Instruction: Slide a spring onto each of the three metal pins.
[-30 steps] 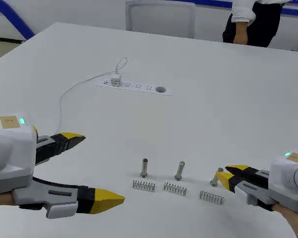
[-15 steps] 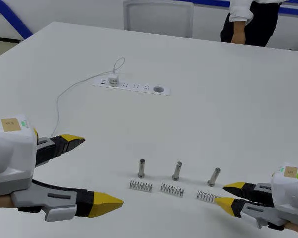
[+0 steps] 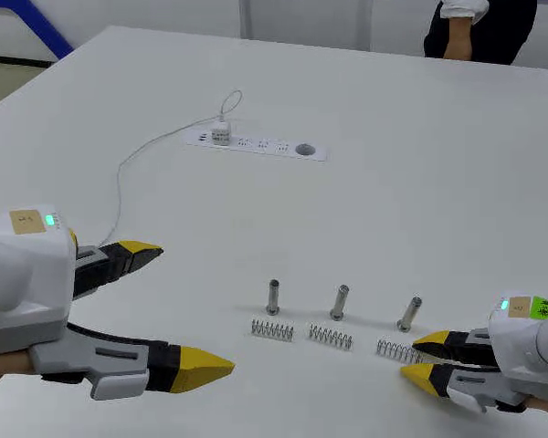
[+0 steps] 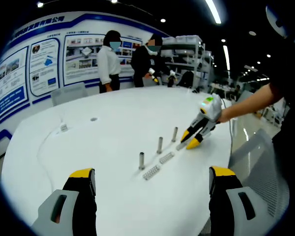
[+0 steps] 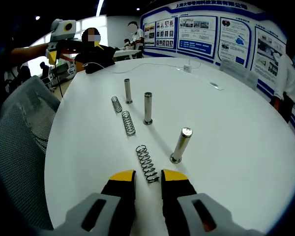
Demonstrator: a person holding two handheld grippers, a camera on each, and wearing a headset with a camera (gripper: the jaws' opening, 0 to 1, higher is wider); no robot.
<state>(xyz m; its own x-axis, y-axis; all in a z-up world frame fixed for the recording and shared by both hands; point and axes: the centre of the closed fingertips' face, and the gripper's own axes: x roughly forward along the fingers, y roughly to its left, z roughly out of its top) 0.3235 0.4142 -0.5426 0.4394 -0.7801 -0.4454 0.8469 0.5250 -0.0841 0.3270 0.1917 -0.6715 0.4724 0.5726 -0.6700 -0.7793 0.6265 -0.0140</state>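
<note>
Three metal pins stand upright in a row on the white table: left (image 3: 273, 297), middle (image 3: 339, 302), right (image 3: 408, 313). A spring lies in front of each: left (image 3: 272, 329), middle (image 3: 331, 338), right (image 3: 395, 349). My right gripper (image 3: 420, 356) is low on the table at the right spring's outer end. Its jaws are narrowly open, and the near end of that spring (image 5: 147, 164) lies between the tips of the right gripper (image 5: 148, 178) with a small gap on each side. My left gripper (image 3: 187, 308) hovers wide open, left of the row, holding nothing.
A white power strip (image 3: 256, 145) with a plugged-in charger (image 3: 221, 135) and a thin cable (image 3: 128, 169) lies farther back. A person (image 3: 479, 27) stands at the table's far edge. A mesh chair (image 5: 19, 147) sits beside the table's near edge.
My right gripper has dropped from beside the right pin to the outer end of the right spring, with its jaws narrowed around it. The left gripper has held its place.
</note>
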